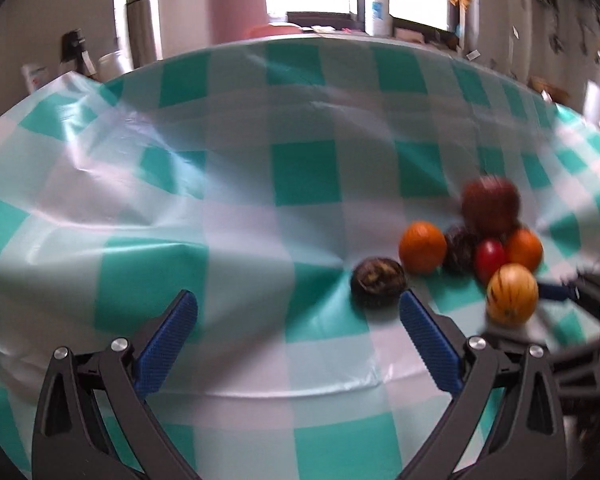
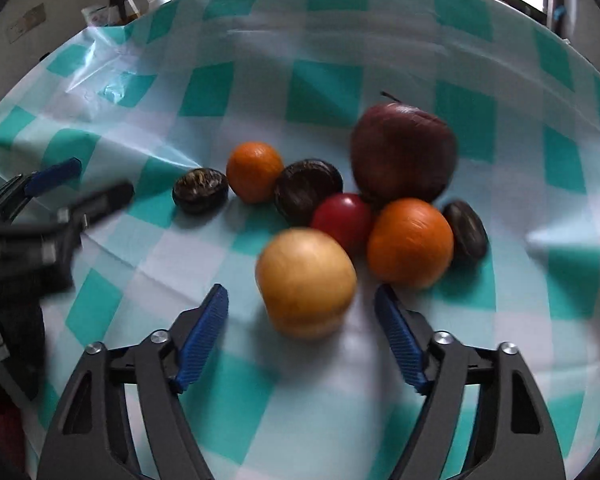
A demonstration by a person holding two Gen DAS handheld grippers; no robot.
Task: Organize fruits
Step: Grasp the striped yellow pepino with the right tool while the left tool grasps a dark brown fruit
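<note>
Teal-and-white checked plastic tablecloth (image 2: 324, 80) covers the table, and the fruit lies bunched around a small red round fruit (image 2: 342, 216). Just in front of it sits a yellow-orange striped round fruit (image 2: 306, 282), with the right gripper (image 2: 302, 336) poised before it, jaws half open and gripping nothing. The left gripper (image 1: 298, 320) stands wide open and empty beside a dark wrinkled fruit (image 1: 377, 282). Picking appears about to begin; the next move calls for closing on the yellow fruit. No container is visible.
</note>
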